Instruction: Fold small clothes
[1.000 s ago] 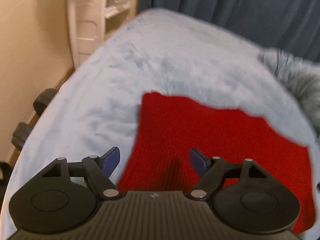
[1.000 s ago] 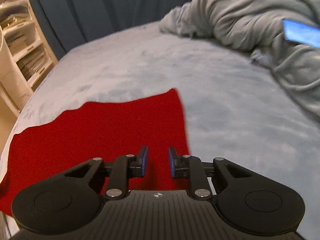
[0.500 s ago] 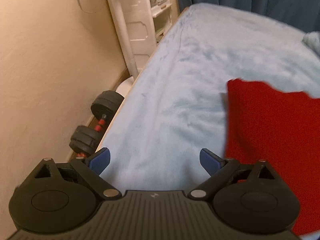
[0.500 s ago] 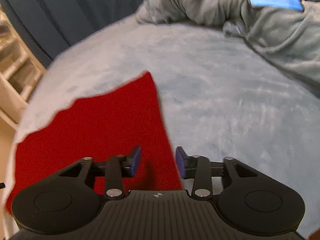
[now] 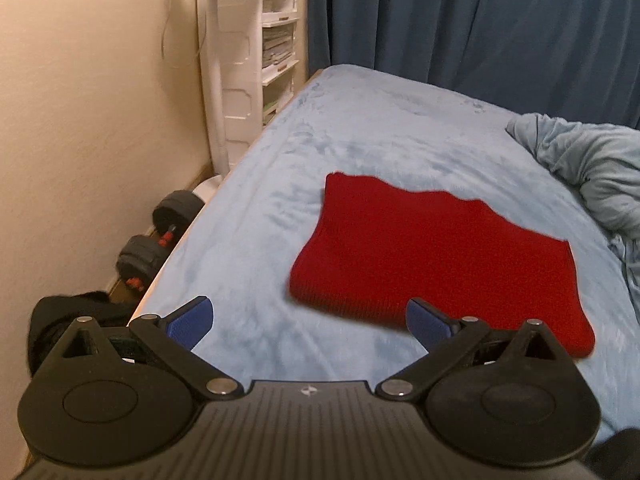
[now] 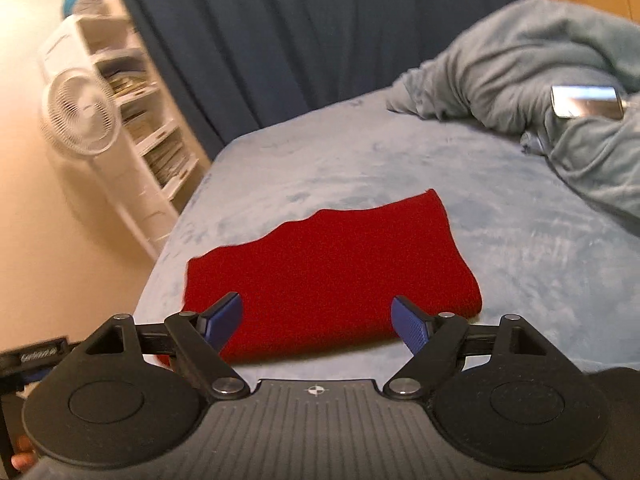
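A red knit garment (image 5: 436,256) lies folded flat on the light blue bed (image 5: 360,128). My left gripper (image 5: 308,322) hangs open above the bed's near left edge, clear of the cloth, with nothing between its blue pads. In the right wrist view the same red garment (image 6: 332,272) lies just ahead. My right gripper (image 6: 318,322) is above its near edge, its jaws opening wide, and nothing is held between them.
A crumpled grey-blue blanket (image 6: 540,92) is heaped at the far right with a phone (image 6: 586,101) on it. A white fan (image 5: 240,40) and shelves (image 5: 280,40) stand by the wall at left. Dumbbells (image 5: 156,240) lie on the floor beside the bed. Dark blue curtains (image 5: 480,20) hang behind.
Both grippers have pulled back and up from the red garment, which now lies free on the bed. The right gripper's jaws went from nearly shut to wide apart; the left widened slightly.
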